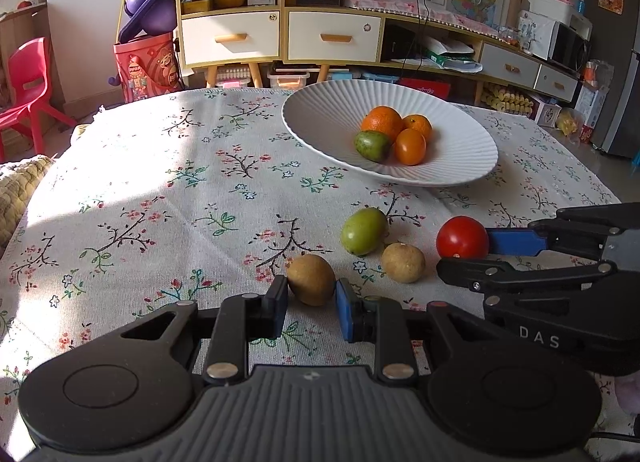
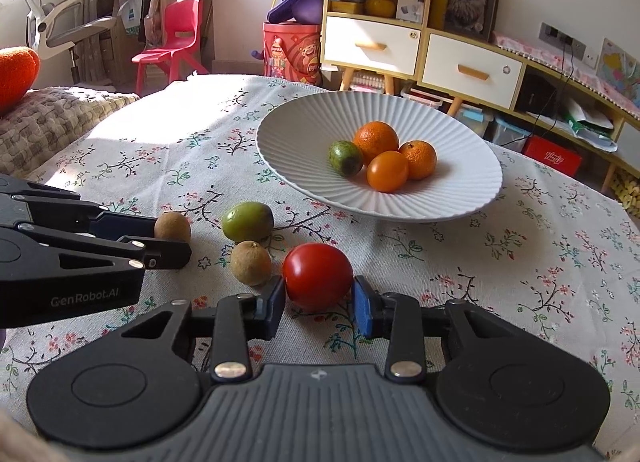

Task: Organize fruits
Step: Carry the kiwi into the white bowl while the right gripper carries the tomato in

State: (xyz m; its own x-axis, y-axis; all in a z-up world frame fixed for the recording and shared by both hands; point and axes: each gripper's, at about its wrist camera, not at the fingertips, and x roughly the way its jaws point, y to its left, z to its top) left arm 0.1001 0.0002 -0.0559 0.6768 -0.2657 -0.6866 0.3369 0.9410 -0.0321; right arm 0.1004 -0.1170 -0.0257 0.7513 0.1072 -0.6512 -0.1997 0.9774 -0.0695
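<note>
A white ribbed plate [image 1: 320, 117] [image 2: 288, 141] holds three orange fruits [image 1: 382, 122] [image 2: 376, 141] and a green one [image 1: 372, 145] [image 2: 345, 157]. On the floral cloth lie a green fruit [image 1: 364, 230] [image 2: 247, 221], a brown fruit [image 1: 403, 262] [image 2: 251, 262], a second brown fruit [image 1: 311, 280] [image 2: 172, 226] and a red tomato [image 1: 462, 238] [image 2: 318, 276]. My left gripper [image 1: 312, 300] [image 2: 176, 242] is shut on the second brown fruit. My right gripper [image 2: 319, 298] [image 1: 464, 252] is shut on the red tomato. Both fruits rest on the table.
Behind the table stand a yellow-and-white cabinet [image 1: 240, 21] [image 2: 376, 29], a red bucket [image 1: 146, 65] and a red chair [image 1: 28, 85] [image 2: 176, 41]. A quilted cushion [image 2: 52, 117] lies at the table's left edge.
</note>
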